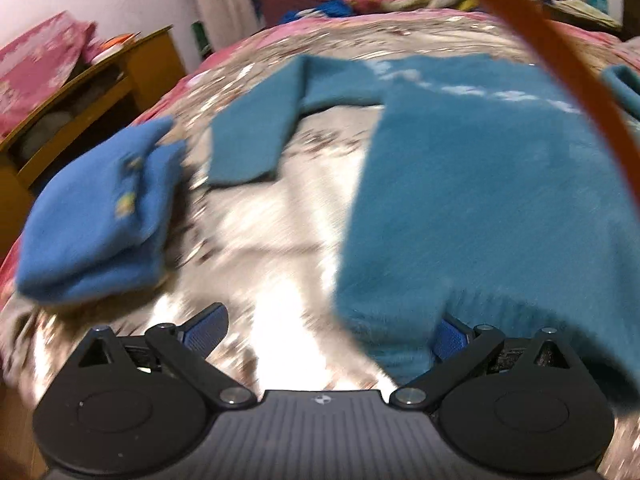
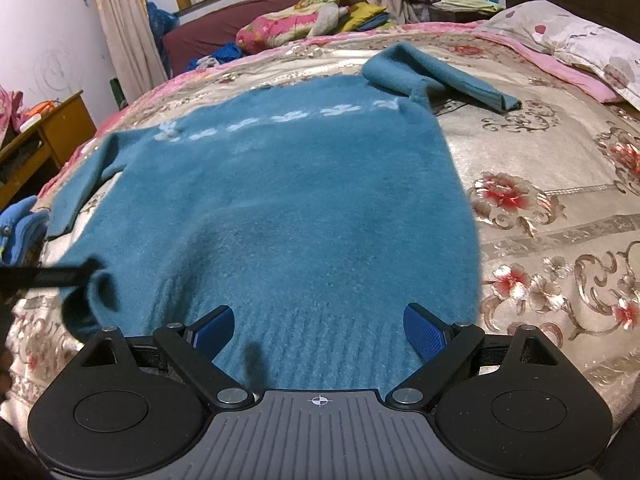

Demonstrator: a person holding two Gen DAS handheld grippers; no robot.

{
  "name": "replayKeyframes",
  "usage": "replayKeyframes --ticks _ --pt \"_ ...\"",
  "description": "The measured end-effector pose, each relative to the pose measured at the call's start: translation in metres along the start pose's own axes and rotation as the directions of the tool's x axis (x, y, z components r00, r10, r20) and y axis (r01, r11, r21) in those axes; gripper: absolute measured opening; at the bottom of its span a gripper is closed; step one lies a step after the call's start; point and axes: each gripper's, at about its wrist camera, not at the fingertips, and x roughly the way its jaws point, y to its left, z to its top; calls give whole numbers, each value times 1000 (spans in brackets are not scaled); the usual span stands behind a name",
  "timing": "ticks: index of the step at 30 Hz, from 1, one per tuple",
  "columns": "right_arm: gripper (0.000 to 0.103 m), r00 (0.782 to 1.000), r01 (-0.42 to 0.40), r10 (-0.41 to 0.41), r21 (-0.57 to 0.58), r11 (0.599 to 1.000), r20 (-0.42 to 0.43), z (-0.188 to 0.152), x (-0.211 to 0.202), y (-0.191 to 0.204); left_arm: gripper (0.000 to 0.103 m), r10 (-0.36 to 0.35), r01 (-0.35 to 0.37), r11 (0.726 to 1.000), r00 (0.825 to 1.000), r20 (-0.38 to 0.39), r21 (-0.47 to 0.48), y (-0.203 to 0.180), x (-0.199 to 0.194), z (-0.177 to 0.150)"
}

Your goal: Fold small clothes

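Right wrist view: your teal sweater (image 2: 280, 208) lies flat on the bed (image 2: 560, 208), ready for folding.
Your right tongs (image 2: 319, 330) stand wide open over the ribbed hem at 6 o'clock, gripping nothing. Your left tongs (image 1: 326, 330) are also open and empty, at the hem's left corner. A folded blue garment (image 1: 96, 224) sits aside at 9 o'clock, likely to keep the bed free.

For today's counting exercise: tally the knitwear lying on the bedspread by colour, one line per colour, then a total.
Teal: 1, the sweater spread flat
Bright blue: 1, the folded garment lying beside the sweater's sleeve
Total: 2
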Motion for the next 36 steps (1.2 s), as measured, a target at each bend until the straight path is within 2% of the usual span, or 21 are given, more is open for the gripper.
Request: replayKeyframes --ticks 2,6,15,20,24,31,36 --pt "92 1000 2 -2 -1 1000 0 -1 -1 -1 103 24 -25 1000 1000 -3 -3 8 -7 -7" --pt "92 1000 14 -14 3 1000 8 -3 -7 -10 103 16 -16 999 1000 -1 -31 17 -16 -14" --pt "92 995 92 -93 50 995 25 1 -20 -44 103 -14 19 999 994 107 -49 15 -49 -6" --pt "73 997 71 -72 45 996 38 6 -19 -43 103 -53 56 998 986 159 -16 2 -60 -1" --pt "65 998 57 -57 7 998 31 5 -15 -35 103 -79 80 997 987 142 0 -7 -51 -3" --pt "63 995 103 -102 18 995 -20 2 -10 -44 103 -83 81 996 995 48 40 -15 -28 -17" --pt "63 992 128 -128 18 992 -1 5 -23 -47 103 -106 105 994 991 75 14 -9 -39 -22"
